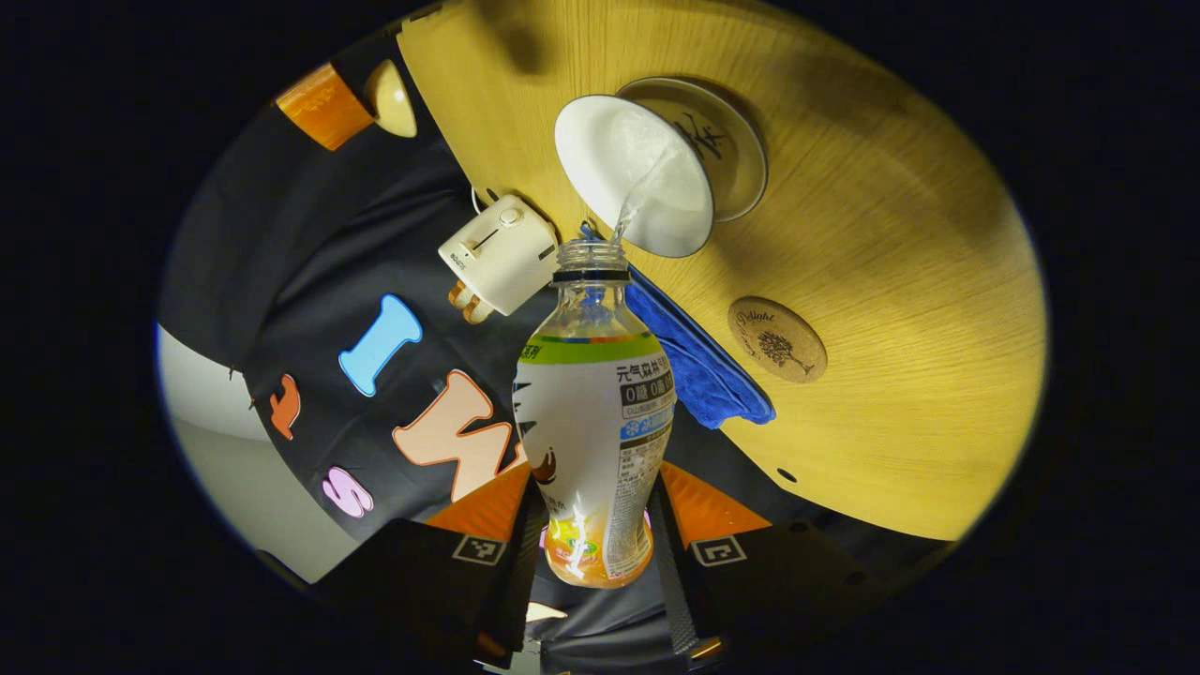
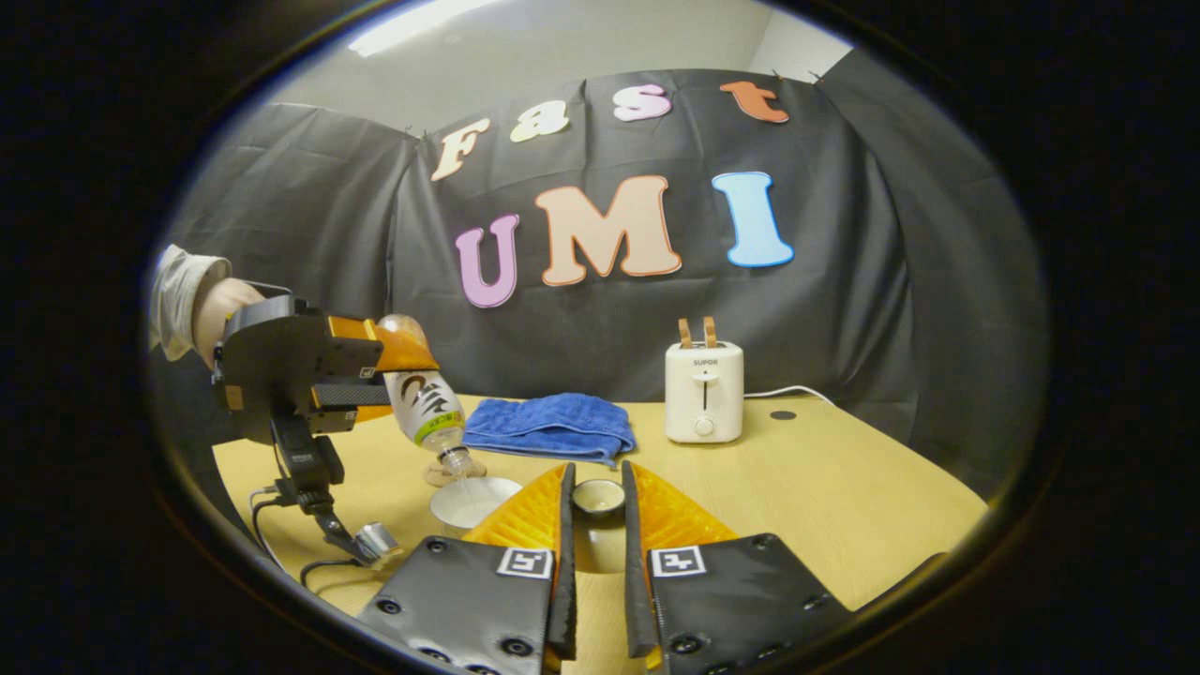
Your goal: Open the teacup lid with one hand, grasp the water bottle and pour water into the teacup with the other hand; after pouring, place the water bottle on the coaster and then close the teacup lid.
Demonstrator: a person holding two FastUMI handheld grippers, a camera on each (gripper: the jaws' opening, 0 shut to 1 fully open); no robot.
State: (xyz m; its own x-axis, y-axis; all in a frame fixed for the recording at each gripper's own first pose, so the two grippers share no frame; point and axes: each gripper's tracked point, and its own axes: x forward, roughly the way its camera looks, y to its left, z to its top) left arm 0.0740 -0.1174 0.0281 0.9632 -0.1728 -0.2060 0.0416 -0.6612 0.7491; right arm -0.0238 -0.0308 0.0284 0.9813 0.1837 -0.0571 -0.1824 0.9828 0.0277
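In the left gripper view my left gripper (image 1: 595,506) is shut on the lower body of a plastic water bottle (image 1: 592,412). The bottle is uncapped and tipped toward the white teacup (image 1: 633,178), and a thin stream of water runs from its mouth into the cup. The cup stands on a saucer (image 1: 741,141). A round cork coaster (image 1: 777,339) lies bare to the right of the bottle. In the right gripper view my right gripper (image 2: 597,483) is shut on the small teacup lid (image 2: 598,497), held just right of the teacup (image 2: 473,502). There the left gripper (image 2: 394,361) tilts the bottle (image 2: 427,403) down over the cup.
A folded blue towel (image 2: 551,427) lies behind the cup, and a white toaster (image 2: 703,392) stands at the back of the wooden table (image 2: 844,497). A sleeved hand (image 2: 202,314) holds the left gripper. Cables (image 2: 281,525) trail near the table's left edge.
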